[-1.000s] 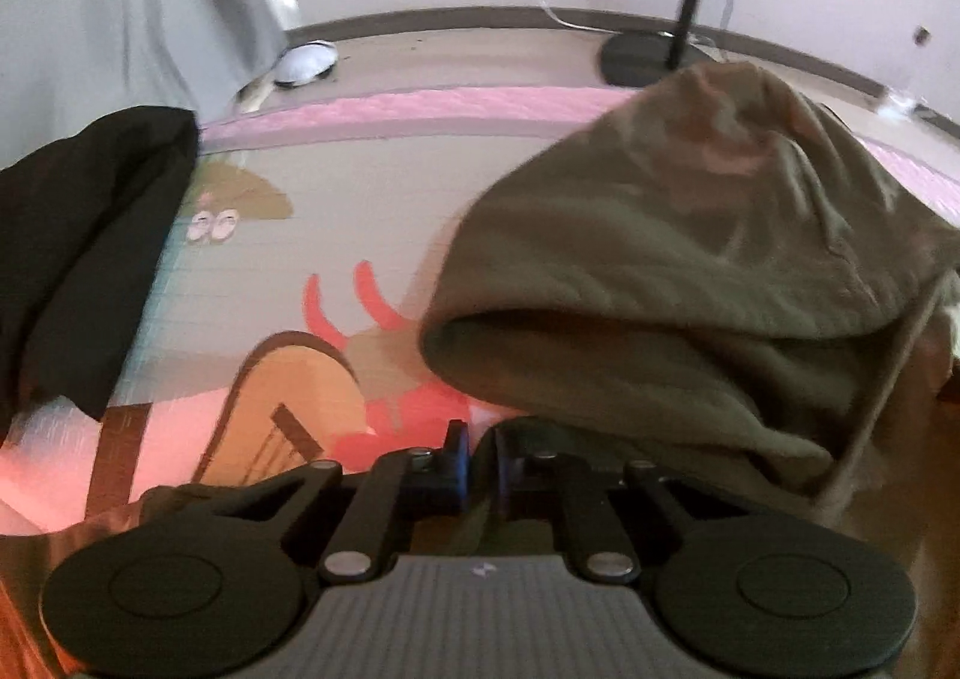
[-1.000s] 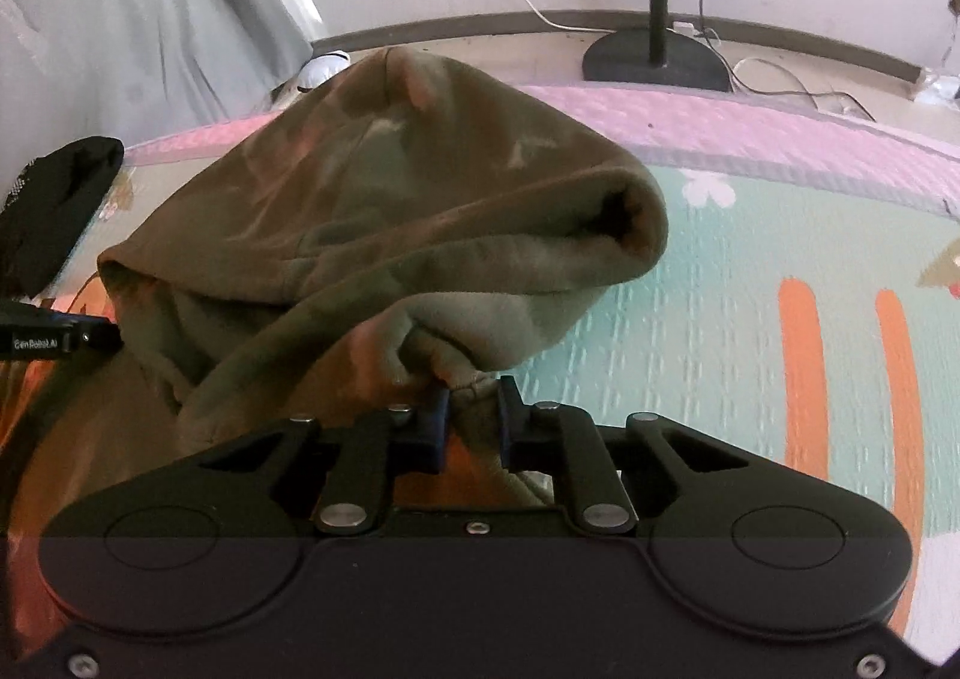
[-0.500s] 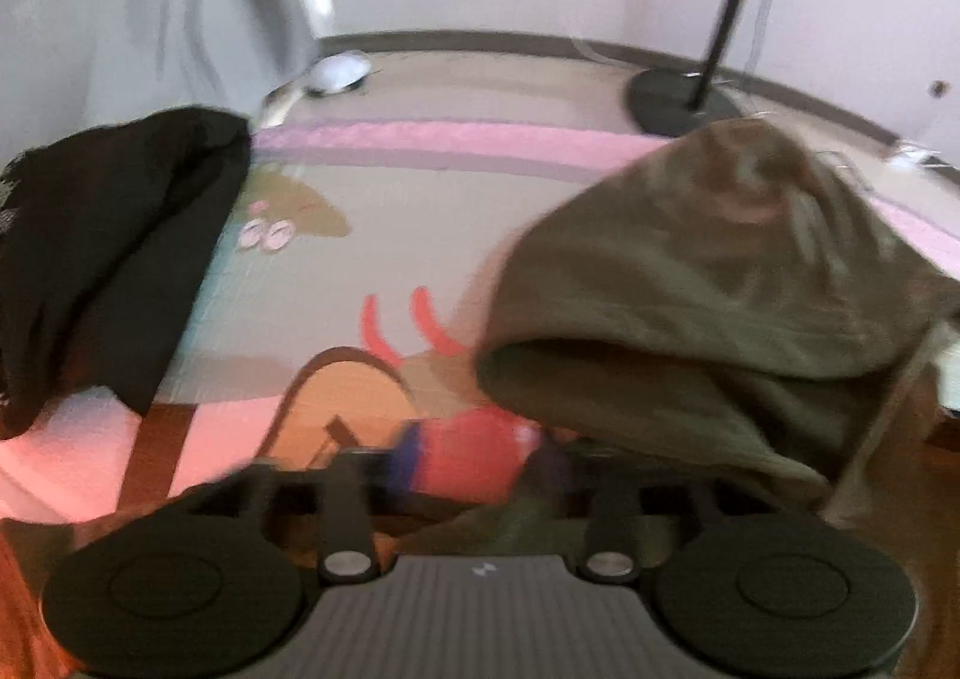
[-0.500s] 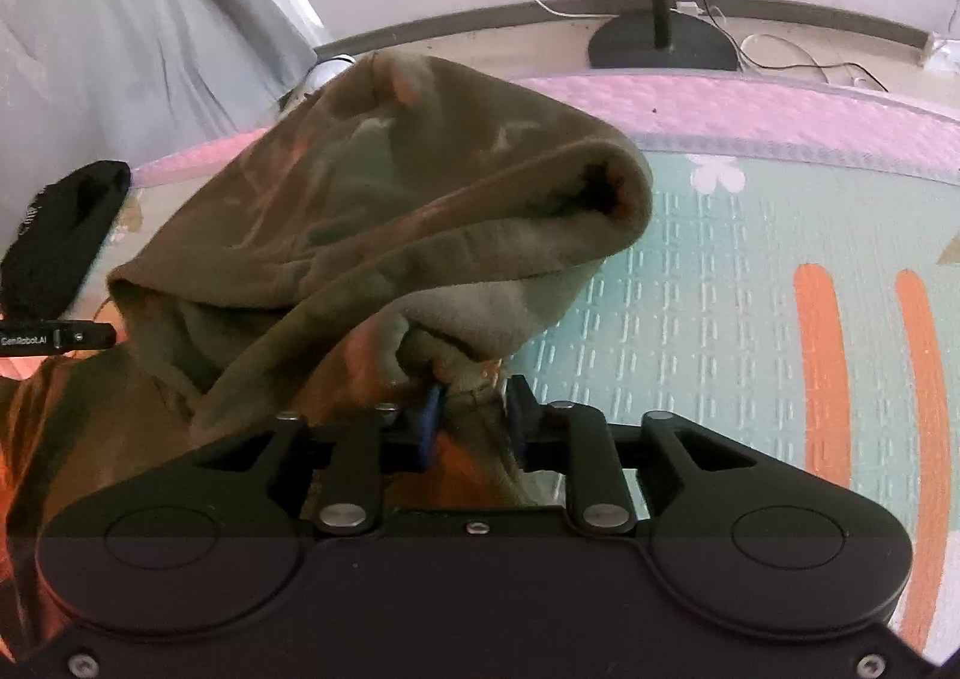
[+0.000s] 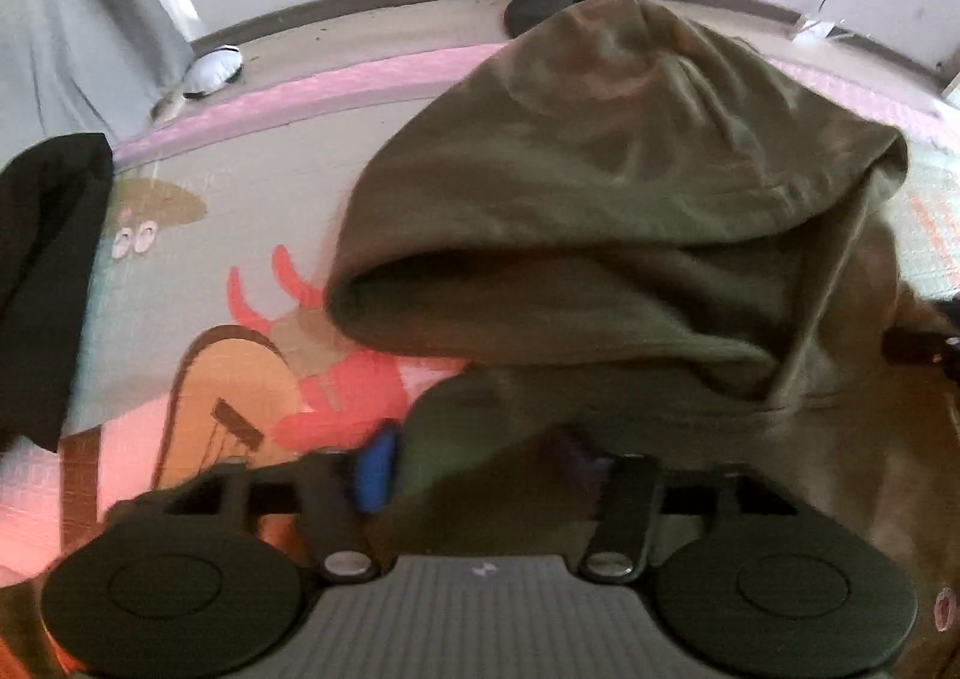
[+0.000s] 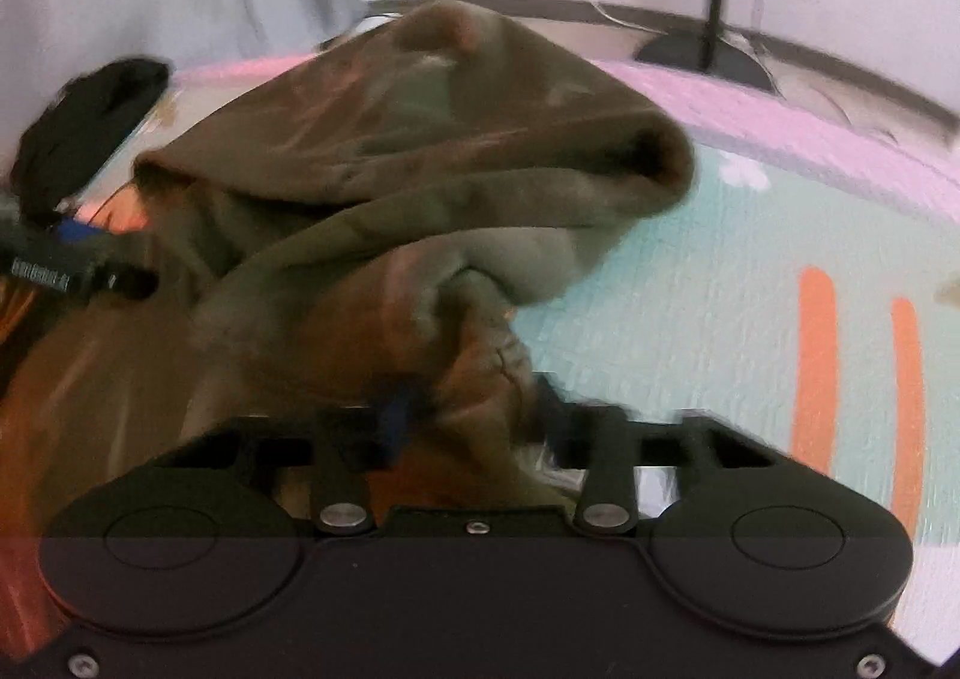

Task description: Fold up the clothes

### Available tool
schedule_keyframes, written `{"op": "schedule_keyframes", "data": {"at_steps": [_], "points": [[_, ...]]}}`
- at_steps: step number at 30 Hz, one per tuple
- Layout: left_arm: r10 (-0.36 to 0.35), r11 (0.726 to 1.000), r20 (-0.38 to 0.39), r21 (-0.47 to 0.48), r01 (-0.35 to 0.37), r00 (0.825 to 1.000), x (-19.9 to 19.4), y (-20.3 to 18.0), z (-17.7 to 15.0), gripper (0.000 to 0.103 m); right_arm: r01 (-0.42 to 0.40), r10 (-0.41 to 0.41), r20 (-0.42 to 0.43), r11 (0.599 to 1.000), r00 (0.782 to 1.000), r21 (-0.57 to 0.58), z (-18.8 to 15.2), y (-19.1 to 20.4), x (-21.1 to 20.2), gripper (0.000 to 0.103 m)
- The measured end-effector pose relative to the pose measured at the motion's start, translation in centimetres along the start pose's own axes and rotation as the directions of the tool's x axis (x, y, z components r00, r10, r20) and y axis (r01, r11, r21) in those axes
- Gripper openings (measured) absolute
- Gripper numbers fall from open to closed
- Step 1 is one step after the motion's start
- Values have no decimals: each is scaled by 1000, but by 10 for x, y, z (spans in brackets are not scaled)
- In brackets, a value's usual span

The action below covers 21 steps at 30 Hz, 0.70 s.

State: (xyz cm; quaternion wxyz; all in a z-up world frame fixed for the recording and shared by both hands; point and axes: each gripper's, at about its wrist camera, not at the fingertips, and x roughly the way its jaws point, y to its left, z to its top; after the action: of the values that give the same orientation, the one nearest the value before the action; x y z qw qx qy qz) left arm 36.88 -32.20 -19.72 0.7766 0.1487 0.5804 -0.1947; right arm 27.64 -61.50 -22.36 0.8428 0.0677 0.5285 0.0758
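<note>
The olive hoodie [image 5: 600, 187] lies bunched on the play mat [image 5: 210, 259]. Both the left gripper [image 5: 474, 457] and right gripper [image 6: 468, 409] are closing around hoodie cloth. Next likely: secure both pinches, then spread it flat.

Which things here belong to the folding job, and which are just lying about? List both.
In the job:
- olive-green fleece hoodie
- left gripper, closing around its hem
- right gripper, closing around a fold

Lying about:
- black bundled garment
- black floor-lamp base
- white slipper
- cartoon-printed play mat
</note>
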Motion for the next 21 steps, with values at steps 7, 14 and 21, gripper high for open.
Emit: {"op": "schedule_keyframes", "data": {"at_steps": [7,14,21], "points": [[53,998,29,39,-54,998,-3,-19,8,16,41,-40,51,999,998,-13,3,6,-3,6],[117,991,28,-61,-116,993,7,-16,27,15,84,-92,80,992,993,92,18,3,11,5],[143,983,14,-121,-140,990,6,-9,34,22,73,-84,82,989,993,131,20,-2,14,6]]}}
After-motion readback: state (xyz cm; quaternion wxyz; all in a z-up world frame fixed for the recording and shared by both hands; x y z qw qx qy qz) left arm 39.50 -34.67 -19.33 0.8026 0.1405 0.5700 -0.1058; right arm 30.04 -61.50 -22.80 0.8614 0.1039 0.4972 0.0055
